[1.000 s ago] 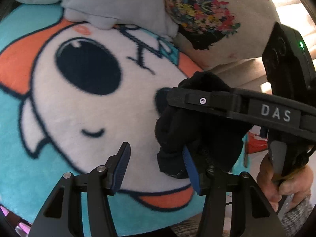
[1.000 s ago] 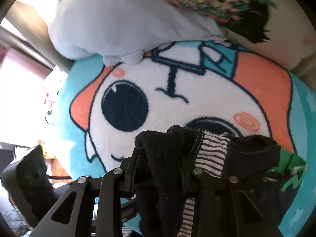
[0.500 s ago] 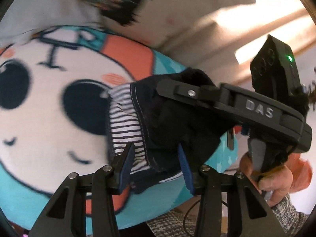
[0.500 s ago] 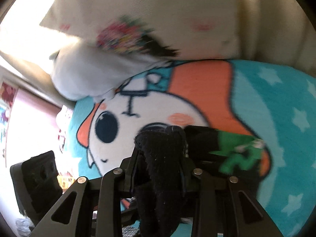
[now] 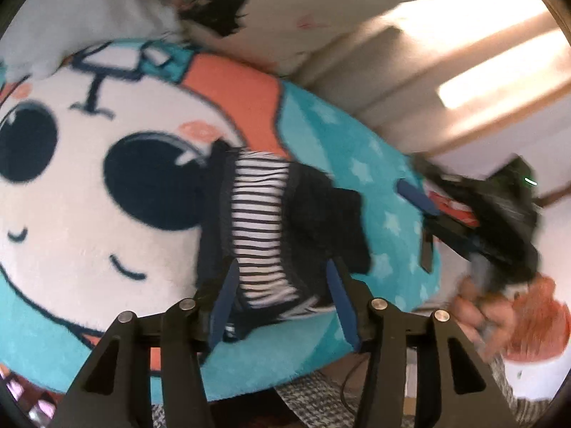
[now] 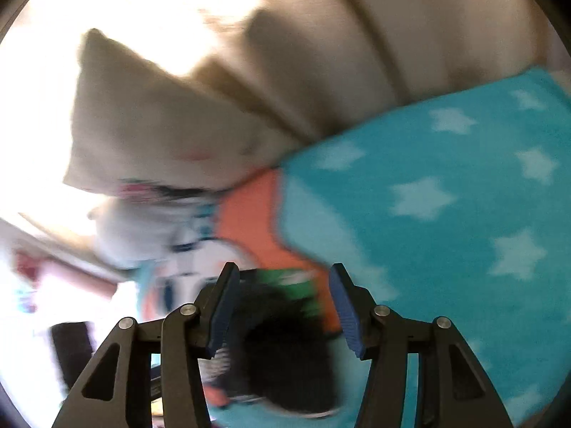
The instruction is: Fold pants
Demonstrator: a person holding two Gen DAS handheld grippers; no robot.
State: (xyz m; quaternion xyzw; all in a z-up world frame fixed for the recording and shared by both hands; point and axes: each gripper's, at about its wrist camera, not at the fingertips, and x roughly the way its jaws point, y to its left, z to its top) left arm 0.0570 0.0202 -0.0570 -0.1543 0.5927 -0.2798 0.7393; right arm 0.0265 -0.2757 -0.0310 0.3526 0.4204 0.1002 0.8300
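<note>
The pants (image 5: pixel 282 228) are a small black bundle with a black-and-white striped lining, lying on the cartoon blanket (image 5: pixel 107 221). My left gripper (image 5: pixel 282 296) is open, its blue pads either side of the bundle's near edge. My right gripper (image 6: pixel 282 306) is open, blurred, just above the black and green cloth of the pants (image 6: pixel 282 321). In the left wrist view the right gripper (image 5: pixel 421 214) is off to the right of the bundle, apart from it.
A cream pillow with a floral print (image 5: pixel 228 3) and a pale plush (image 5: pixel 71 21) lie at the blanket's far edge. The teal star-patterned part of the blanket (image 6: pixel 446 214) spreads right. A beige headboard (image 6: pixel 339 53) stands behind.
My right gripper has let go of the pants and pulled away to the right. The bundle now lies on the blanket. My left gripper has closed in around the bundle's near edge.
</note>
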